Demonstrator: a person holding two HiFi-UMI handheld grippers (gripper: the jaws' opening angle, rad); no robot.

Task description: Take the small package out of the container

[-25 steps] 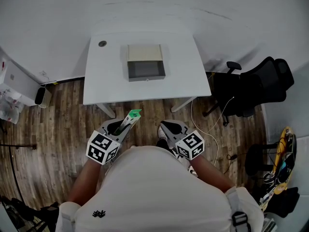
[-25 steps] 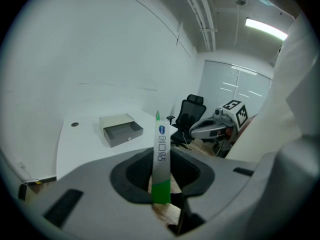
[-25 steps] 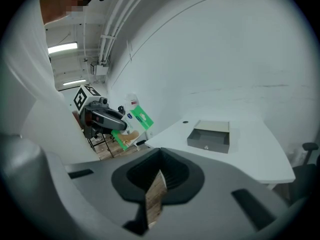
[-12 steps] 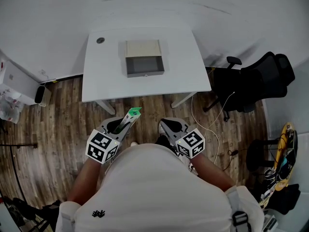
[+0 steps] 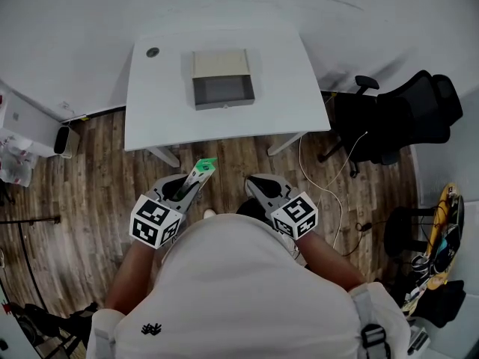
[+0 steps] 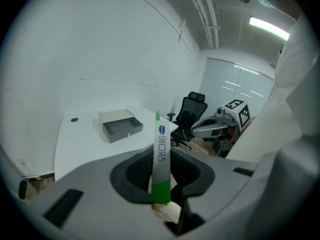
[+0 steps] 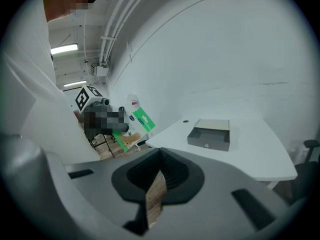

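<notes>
My left gripper (image 5: pixel 192 184) is shut on the small package (image 5: pixel 204 167), a thin white sachet with a green end that stands upright between the jaws (image 6: pixel 161 156). It hangs over the wooden floor, well short of the table and close to the person's body. The container (image 5: pixel 222 88) is a grey box with its drawer pulled open, and the drawer looks empty. It sits on the white table (image 5: pixel 157 111) and also shows as the container (image 6: pixel 120 125) and the container (image 7: pixel 210 134). My right gripper (image 5: pixel 258 185) is held beside the left one, shut with nothing in it.
A black office chair (image 5: pixel 393 126) stands right of the table, with cables (image 5: pixel 329 200) trailing on the floor near it. A white bin (image 5: pixel 66 141) sits by the wall at left. The table has a round grommet (image 5: pixel 153 51) at its far left corner.
The table and container have slid slightly up in the head view. Both grippers stay near the body, and the left one keeps hold of the package.
</notes>
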